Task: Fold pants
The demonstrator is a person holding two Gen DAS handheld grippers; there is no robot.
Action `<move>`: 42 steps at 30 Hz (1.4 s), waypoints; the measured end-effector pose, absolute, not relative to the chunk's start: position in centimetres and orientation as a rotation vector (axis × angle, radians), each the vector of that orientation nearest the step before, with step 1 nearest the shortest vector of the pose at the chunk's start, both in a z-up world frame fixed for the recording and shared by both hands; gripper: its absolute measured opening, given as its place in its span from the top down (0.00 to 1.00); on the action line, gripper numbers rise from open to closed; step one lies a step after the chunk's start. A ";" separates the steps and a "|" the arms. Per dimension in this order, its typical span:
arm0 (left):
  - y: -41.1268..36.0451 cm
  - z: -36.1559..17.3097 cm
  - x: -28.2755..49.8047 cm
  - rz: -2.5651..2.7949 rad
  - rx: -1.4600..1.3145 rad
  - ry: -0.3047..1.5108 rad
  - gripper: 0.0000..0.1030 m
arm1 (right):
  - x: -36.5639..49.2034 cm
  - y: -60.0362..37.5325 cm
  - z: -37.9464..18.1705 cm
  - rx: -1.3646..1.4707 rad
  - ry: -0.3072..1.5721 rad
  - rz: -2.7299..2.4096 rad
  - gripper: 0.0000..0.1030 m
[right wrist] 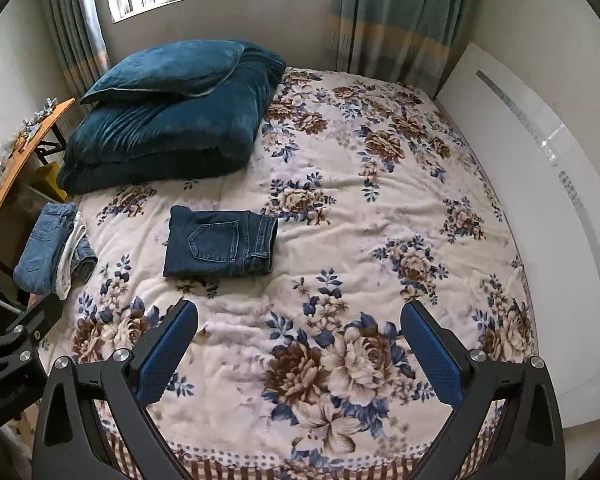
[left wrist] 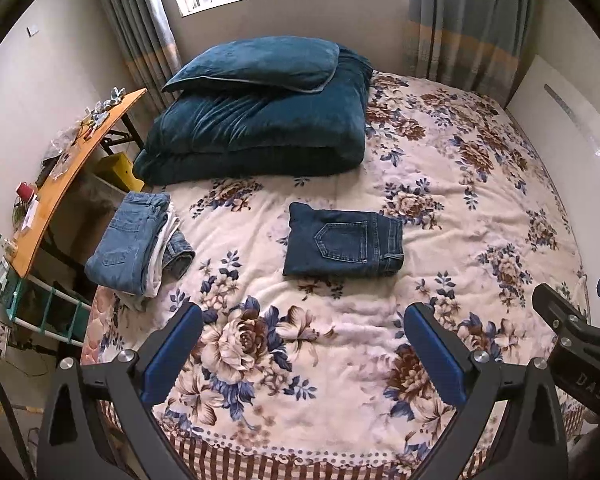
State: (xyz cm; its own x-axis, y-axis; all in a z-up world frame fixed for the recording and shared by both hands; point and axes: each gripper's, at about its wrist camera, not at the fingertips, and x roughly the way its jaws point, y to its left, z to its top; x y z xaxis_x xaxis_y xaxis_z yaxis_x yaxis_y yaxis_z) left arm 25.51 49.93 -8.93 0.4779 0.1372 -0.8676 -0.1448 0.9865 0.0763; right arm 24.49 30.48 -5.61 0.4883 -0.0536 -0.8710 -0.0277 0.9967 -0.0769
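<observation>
We hold our left claw (left wrist: 302, 322) and our right claw (right wrist: 298, 318) up over the near end of the bed (right wrist: 380, 208). Both claws are wide open and have nothing in them. Their blue pads (left wrist: 172, 356) do not touch the flowery blanket (left wrist: 440, 184) below. The dark blue jeans (left wrist: 342, 240) are folded into a neat block with a back pocket on top. They lie flat in the middle of the bed, well apart from both claws. On the left edge of the bed sits a small pile of light blue jeans (left wrist: 134, 242) with something white tucked in it. At the far left of the bed, a dark teal pillow (left wrist: 256, 64) rests on a folded teal quilt (left wrist: 260, 132). A wooden tabletop (left wrist: 72, 172) with small things on it stands to the left of the bed.
</observation>
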 end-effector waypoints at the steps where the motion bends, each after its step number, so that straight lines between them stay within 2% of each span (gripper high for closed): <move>1: 49.9 -8.9 25.5 0.175 -0.005 1.059 0.00 | 24.7 30.7 -5.8 -0.089 1.061 -0.014 0.00; 42: 50.2 -9.4 26.0 0.197 -0.003 1.046 0.00 | 24.9 31.0 -6.5 -0.076 1.066 0.001 0.00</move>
